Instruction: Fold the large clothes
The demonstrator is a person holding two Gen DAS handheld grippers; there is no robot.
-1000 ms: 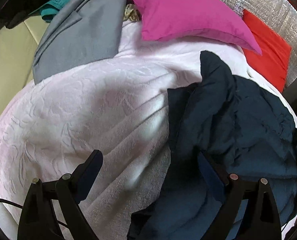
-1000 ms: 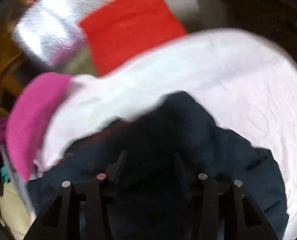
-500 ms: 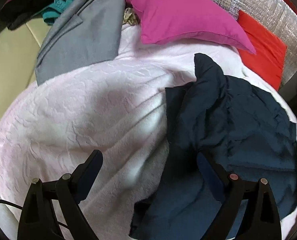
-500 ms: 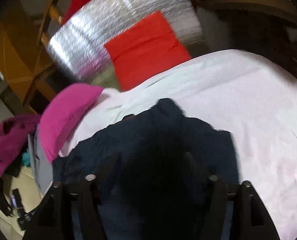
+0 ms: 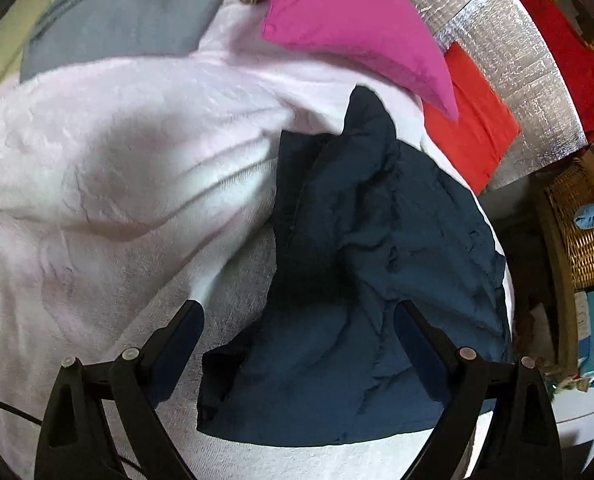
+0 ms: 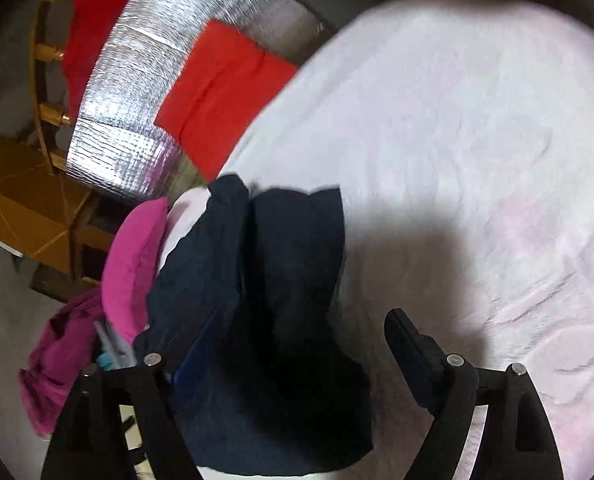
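Jacket [image 6: 265,320] btwn open right claw [image 6: 301,340]

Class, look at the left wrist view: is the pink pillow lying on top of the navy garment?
No: the pink pillow lies beyond the navy garment, on the pale blanket.
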